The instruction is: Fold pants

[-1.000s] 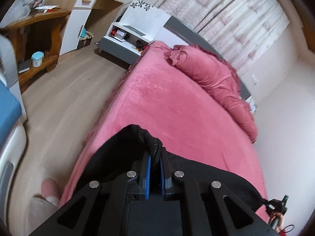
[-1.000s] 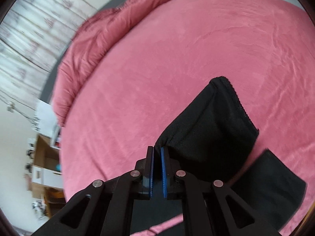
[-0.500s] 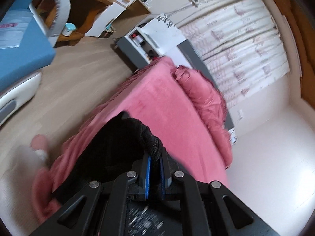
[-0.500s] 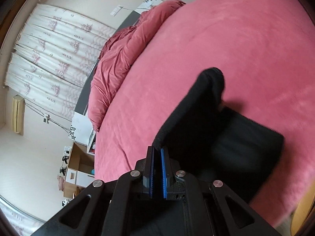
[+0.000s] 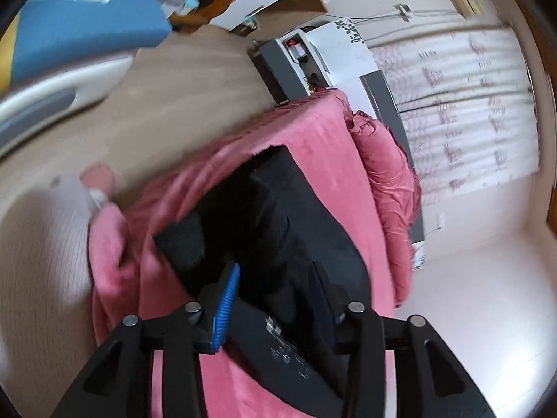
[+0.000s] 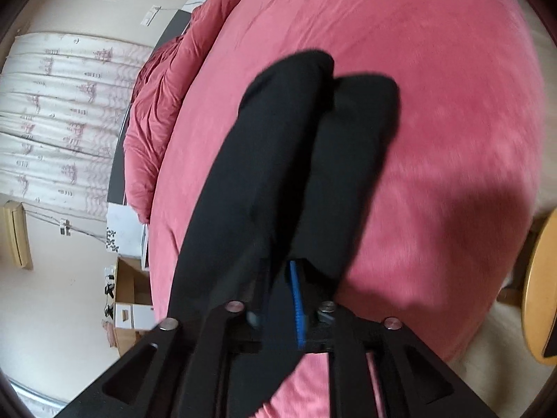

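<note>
Now your left claw (image 5: 275, 299) stands wide, its blue pads (image 5: 226, 308) well apart, with the black pants (image 5: 278, 216) lying on the pink bed (image 5: 323, 132) just ahead of it. Your right claw (image 6: 278, 299) sits over the two pant legs (image 6: 306, 146) stretched across the bed; dark cloth covers its pads, so you cannot tell whether it grips.

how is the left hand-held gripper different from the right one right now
The left hand-held gripper is wide open, the black pants lying loose between its fingers; whether the right hand-held gripper is open is unclear, fabric draping over it. Both hang over the pink bed.
</note>
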A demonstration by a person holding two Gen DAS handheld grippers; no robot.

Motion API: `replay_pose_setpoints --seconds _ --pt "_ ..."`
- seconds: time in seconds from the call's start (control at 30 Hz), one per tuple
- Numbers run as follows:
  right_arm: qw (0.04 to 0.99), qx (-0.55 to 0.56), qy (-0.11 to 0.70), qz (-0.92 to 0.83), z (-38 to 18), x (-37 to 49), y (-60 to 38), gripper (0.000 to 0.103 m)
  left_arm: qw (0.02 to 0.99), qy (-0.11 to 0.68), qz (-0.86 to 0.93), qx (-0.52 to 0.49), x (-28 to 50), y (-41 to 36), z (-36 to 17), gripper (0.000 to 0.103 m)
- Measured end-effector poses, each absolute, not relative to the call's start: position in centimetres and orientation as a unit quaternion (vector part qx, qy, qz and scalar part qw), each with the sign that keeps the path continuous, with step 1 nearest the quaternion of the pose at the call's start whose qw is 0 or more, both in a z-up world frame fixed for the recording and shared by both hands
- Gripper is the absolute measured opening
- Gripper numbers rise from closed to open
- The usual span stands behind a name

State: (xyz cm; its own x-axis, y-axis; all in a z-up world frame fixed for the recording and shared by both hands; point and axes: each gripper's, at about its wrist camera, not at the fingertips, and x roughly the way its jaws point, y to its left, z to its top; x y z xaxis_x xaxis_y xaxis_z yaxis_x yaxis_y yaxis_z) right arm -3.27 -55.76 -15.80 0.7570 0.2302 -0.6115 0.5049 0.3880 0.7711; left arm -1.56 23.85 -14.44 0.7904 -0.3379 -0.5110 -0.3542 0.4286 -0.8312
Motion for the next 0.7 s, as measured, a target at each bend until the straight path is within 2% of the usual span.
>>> replay_pose_setpoints --seconds 0.03,0.07,0.1,0.13,0.2,0.3,0.43,0.53,0.6,0.67,0.7 --pt "0.764 0.545 0.333 -0.091 -15.6 -3.5 -55.3 0.051 0.774 0.32 0.004 -0.546 -2.3 23.5 -14.2 0.042" --pt "0.769 0.543 0.323 -0.091 -15.2 -3.9 -54.8 0.06 0.768 0.317 0.001 -0.557 -3.0 23.2 -13.8 0.042" --pt "0.775 0.541 0.314 -0.09 -14.7 -4.2 -54.4 0.06 0.761 0.314 -0.006 -0.567 -3.3 22.7 -13.5 0.045" --pt "0.781 0.537 0.307 -0.086 -14.3 -4.3 -54.0 0.06 0.757 0.312 -0.018 -0.574 -3.6 22.0 -13.2 0.056" --pt "0.791 0.526 0.302 -0.079 -13.5 -3.9 -53.2 0.06 0.751 0.322 -0.042 -0.575 -3.4 20.5 -12.5 0.068" --pt "0.793 0.509 0.323 -0.081 -13.3 -2.3 -52.4 0.06 0.748 0.349 -0.074 -0.559 -1.3 18.7 -12.5 0.068" --pt "0.774 0.504 0.363 -0.125 -14.4 0.4 -52.3 0.06 0.734 0.397 0.005 -0.551 1.8 18.5 -14.5 0.068" --pt "0.766 0.511 0.362 -0.143 -15.1 1.5 -52.6 0.058 0.715 0.41 0.038 -0.565 3.2 19.1 -16.0 0.068" --pt "0.768 0.505 0.364 -0.15 -15.0 2.3 -52.8 0.053 0.712 0.397 0.05 -0.577 3.7 19.6 -16.4 0.068" --pt "0.773 0.497 0.367 -0.146 -14.7 3.3 -53.0 0.042 0.714 0.386 0.071 -0.58 4.4 20.5 -16.3 0.068" --pt "0.773 0.493 0.37 -0.147 -14.6 3.7 -53.1 0.04 0.715 0.379 0.071 -0.583 4.8 20.7 -16.1 0.068"
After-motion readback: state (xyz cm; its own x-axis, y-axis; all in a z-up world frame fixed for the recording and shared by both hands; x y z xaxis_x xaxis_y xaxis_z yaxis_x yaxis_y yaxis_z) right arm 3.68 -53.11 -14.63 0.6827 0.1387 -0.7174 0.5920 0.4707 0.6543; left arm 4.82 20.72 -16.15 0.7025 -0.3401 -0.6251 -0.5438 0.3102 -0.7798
